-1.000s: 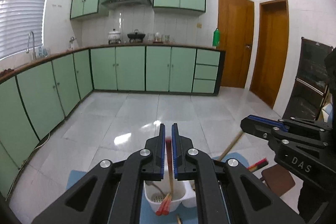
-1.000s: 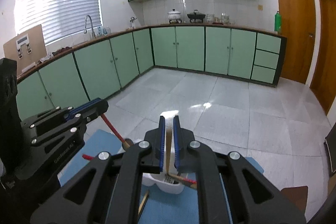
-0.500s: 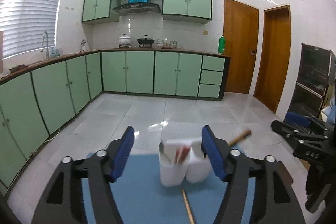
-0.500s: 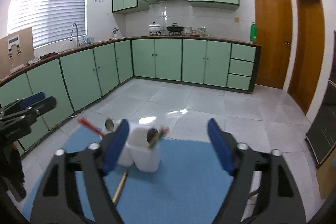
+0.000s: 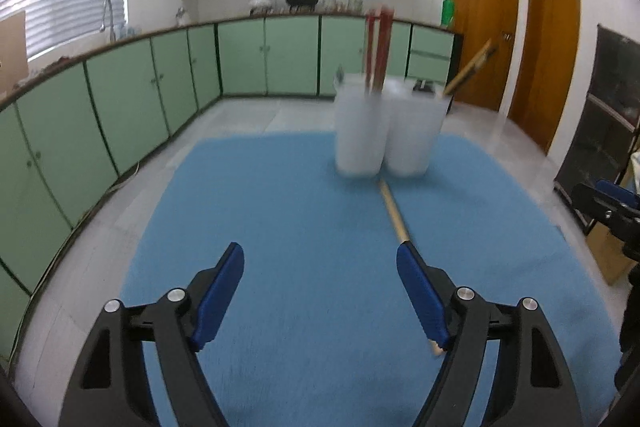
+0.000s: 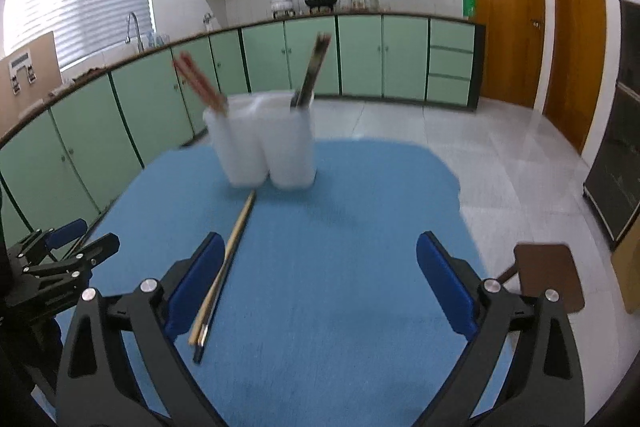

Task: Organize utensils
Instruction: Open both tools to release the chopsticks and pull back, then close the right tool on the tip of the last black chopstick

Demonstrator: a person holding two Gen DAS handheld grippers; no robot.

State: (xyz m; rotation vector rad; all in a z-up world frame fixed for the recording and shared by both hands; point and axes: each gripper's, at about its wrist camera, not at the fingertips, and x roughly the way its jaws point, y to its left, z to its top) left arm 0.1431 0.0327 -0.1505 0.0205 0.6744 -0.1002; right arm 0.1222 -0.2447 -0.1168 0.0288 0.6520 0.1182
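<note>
Both tongs, clamped on chopsticks a second ago, now hang released and pulled back from the holder.
Left tongs (image 5: 320, 267) and right tongs (image 6: 320, 259) gape over the blue mat (image 6: 340, 267). White holder (image 6: 262, 147) stands far, carrying red chopsticks (image 6: 198, 83); wooden chopsticks (image 6: 226, 263) lie near, left.
</note>
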